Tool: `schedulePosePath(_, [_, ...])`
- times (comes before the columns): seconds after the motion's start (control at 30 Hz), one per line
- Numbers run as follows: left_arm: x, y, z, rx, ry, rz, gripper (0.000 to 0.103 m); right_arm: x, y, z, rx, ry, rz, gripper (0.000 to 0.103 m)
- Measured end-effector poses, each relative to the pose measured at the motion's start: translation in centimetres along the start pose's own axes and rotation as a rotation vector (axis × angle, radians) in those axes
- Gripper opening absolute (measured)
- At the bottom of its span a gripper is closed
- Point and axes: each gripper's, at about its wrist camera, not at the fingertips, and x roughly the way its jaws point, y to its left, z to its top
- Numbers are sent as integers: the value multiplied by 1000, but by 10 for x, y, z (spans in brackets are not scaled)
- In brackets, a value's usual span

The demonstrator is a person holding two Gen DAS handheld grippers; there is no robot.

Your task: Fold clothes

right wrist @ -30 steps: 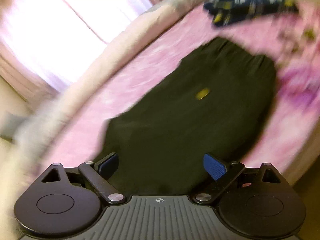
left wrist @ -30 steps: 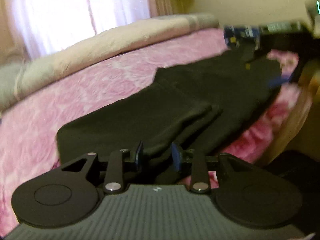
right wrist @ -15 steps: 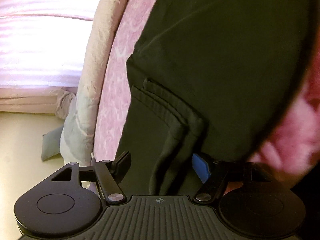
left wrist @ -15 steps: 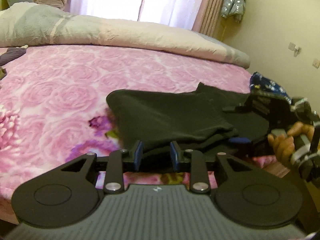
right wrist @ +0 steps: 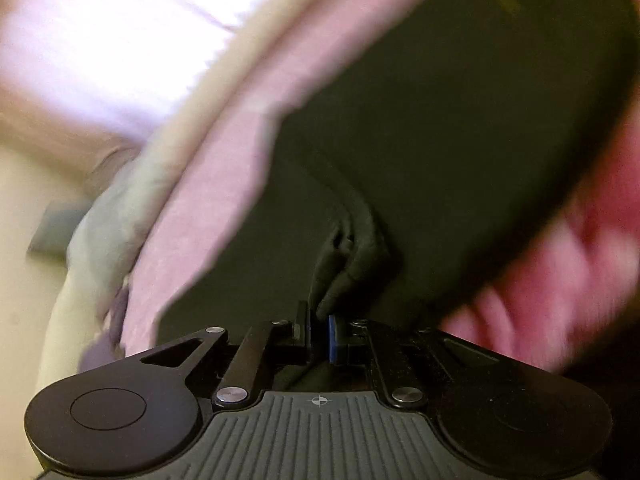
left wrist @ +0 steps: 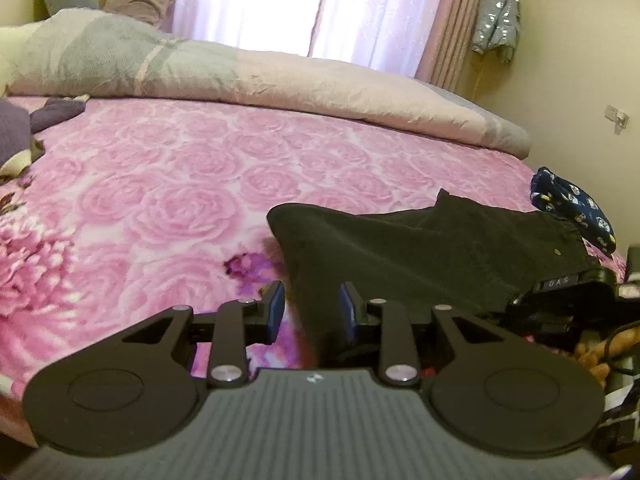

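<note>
A black garment (left wrist: 440,256) lies folded over itself on the pink rose blanket (left wrist: 180,200), near the bed's front right edge. My left gripper (left wrist: 311,307) sits at the garment's near left corner. Its jaws stand partly apart with a thick fold of the black cloth between the pads, and a sliver of blanket shows beside the left pad. My right gripper (right wrist: 319,332) is shut on a bunched edge of the black garment (right wrist: 460,120); that view is blurred. The right tool's black body (left wrist: 560,296) and a person's hand (left wrist: 596,356) show at the garment's right end.
A rolled grey-and-pink duvet (left wrist: 280,80) runs along the far side of the bed, under a bright curtained window. A navy patterned garment (left wrist: 576,208) lies at the right edge. Purple clothing (left wrist: 16,128) sits at the far left. A jacket (left wrist: 496,20) hangs on the wall.
The right jaws went from wide open to shut on the garment's edge. The left hand rolled level and swung along the bed with the cloth; the garment now lies doubled over.
</note>
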Motion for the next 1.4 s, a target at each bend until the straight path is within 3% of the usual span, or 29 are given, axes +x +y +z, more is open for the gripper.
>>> schedulePosePath(0.13, [4,2,0,-7,4,-17,25,-10,21,-3,-120,-69,8,6])
schedulePosePath(0.27, [10,3,6,0,9,-27,25,5,10,3,-122,17,-37,10])
schedulePosePath(0.33, [12,5,11,9,12,-26,25,-4,19,6,-200,17,-61,29])
schedulePosePath(0.37, [14,6,14,13,13,-26,25,-10,26,8,-253,-9,-99,41])
schedulePosePath(0.4, [16,7,17,18,15,-29,24,-19,34,8,-315,-57,-151,46])
schedulePosePath(0.47, [21,5,23,34,14,-46,23,-34,46,3,-435,-150,-217,46])
schedulePosePath(0.53, [27,-1,27,61,15,-73,19,-38,56,1,-542,-192,-205,46])
schedulePosePath(0.67, [47,-16,16,125,80,-132,12,-11,77,-10,-692,-118,-156,46])
schedulePosePath(0.73, [63,-20,-1,149,155,-129,11,5,64,-28,-759,-74,-200,46])
schedulePosePath(0.83, [75,-19,-23,154,158,-103,12,17,50,-59,-952,-92,-253,44])
schedulePosePath(0.9, [76,-20,-21,137,166,-92,12,18,53,-56,-935,-81,-261,44])
schedulePosePath(1.0, [73,-32,-17,208,176,-51,13,23,60,-54,-929,-45,-249,44])
schedulePosePath(1.1, [62,-31,1,202,158,-60,13,12,67,-48,-924,-11,-249,45])
schedulePosePath(1.23, [62,-15,32,136,79,-48,13,20,86,-20,-853,-73,-204,45])
schedulePosePath(1.4, [99,-2,57,124,65,10,12,50,105,4,-848,-136,-194,45])
